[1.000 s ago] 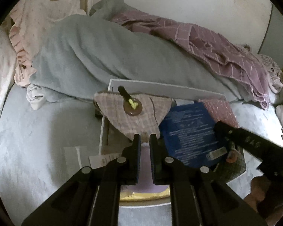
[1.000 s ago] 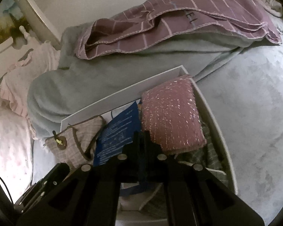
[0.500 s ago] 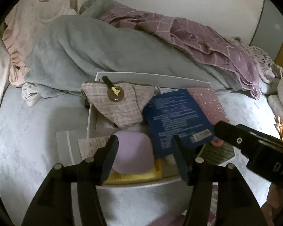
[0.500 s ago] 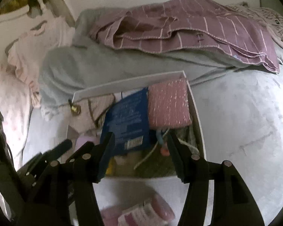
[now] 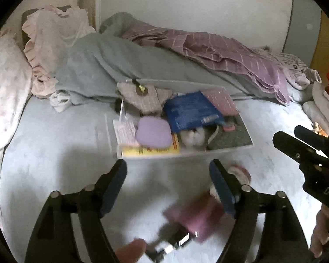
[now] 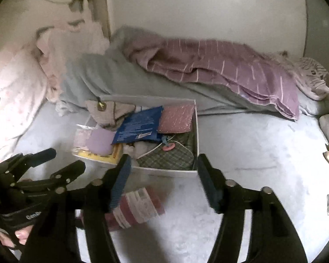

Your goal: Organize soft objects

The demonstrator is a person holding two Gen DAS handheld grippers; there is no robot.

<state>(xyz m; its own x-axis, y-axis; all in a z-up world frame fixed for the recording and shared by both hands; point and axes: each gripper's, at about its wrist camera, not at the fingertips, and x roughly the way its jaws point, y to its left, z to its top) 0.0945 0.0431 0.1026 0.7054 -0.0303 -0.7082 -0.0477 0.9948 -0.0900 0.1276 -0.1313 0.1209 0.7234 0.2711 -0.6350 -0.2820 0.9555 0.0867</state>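
A: Where's the white box (image 6: 171,172)?
B: On the pale bedsheet (image 6: 252,153), stuffed w/ pouches, blue packet (image 6: 140,127) on top. Pink pkg (image 6: 138,206) lies just in front.
A: Grippers?
B: Left gripper (image 5: 167,188) & right gripper (image 6: 162,179) both opening, nothing held.

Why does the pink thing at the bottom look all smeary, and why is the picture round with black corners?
In the left wrist view the pink packet near the hand-held gripper is smeared by motion blur, while the white box stays fairly sharp. In the right wrist view the same packet is clearer. Both views come from fisheye lenses, so edges curve and corners go black.
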